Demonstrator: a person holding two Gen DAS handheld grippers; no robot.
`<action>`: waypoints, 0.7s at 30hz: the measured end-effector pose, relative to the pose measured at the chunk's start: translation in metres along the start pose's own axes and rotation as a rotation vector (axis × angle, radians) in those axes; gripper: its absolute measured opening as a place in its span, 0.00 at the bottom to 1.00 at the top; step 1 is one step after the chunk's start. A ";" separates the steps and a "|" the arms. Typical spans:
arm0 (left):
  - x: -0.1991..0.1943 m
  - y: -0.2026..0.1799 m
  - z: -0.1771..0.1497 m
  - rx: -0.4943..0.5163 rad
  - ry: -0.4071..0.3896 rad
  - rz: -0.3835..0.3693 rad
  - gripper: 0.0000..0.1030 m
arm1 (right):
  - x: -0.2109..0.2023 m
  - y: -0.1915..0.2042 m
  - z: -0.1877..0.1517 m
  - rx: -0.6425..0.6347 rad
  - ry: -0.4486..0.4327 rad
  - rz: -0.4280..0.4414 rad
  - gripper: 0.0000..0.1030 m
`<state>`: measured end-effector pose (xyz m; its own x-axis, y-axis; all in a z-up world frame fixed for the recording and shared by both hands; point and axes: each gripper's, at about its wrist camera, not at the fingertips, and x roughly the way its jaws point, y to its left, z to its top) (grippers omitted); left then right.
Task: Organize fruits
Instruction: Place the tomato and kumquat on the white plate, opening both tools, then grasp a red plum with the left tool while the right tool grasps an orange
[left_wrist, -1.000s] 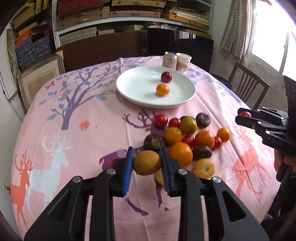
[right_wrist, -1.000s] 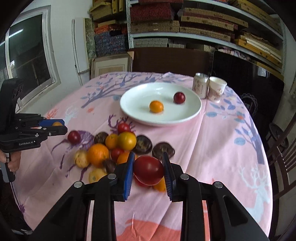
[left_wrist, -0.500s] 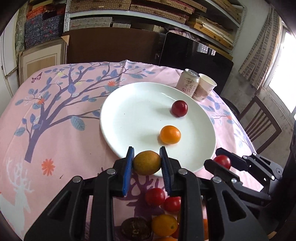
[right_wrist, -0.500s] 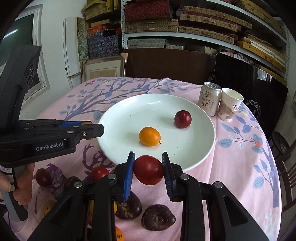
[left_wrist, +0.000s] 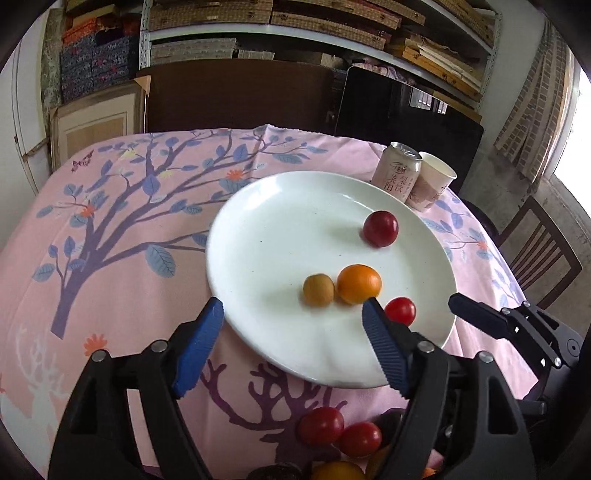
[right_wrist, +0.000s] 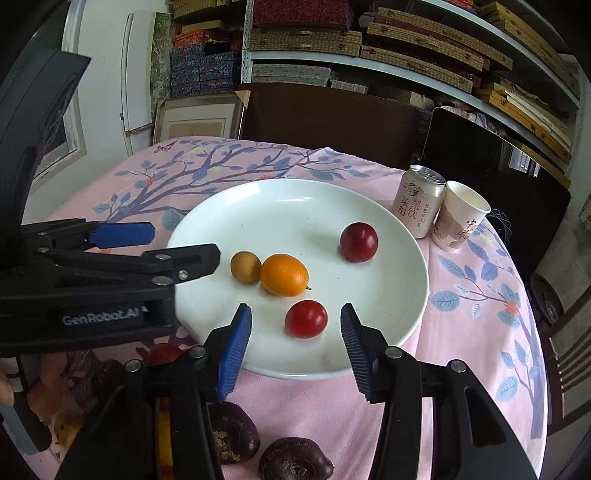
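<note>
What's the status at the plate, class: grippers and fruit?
Left gripper and right gripper open, empty. Four fruits on plate. Nothing blocking.

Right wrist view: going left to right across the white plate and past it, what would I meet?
Yellow-brown fruit → orange → red tomato → dark red plum → can → paper cup. The first four lie on the plate; the can and cup stand beyond its right edge.

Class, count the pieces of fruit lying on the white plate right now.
4 on the white plate: dark red plum far right, orange at centre touching the small yellowish fruit, red tomato nearest. None seems hidden.
</note>
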<state>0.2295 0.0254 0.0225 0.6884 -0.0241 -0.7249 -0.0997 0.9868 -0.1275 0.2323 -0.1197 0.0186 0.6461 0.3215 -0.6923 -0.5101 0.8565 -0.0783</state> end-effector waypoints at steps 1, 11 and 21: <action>-0.006 0.002 0.000 0.006 -0.004 0.004 0.73 | -0.006 -0.003 -0.001 0.012 -0.004 0.007 0.49; -0.071 0.027 -0.036 0.176 -0.050 0.147 0.84 | -0.061 -0.045 -0.035 0.129 -0.041 0.028 0.62; -0.117 0.046 -0.098 0.281 -0.020 0.284 0.84 | -0.102 -0.032 -0.067 0.094 -0.053 0.039 0.80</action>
<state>0.0734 0.0576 0.0353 0.6761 0.2567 -0.6907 -0.0900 0.9591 0.2683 0.1444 -0.2066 0.0443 0.6575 0.3739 -0.6542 -0.4814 0.8763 0.0170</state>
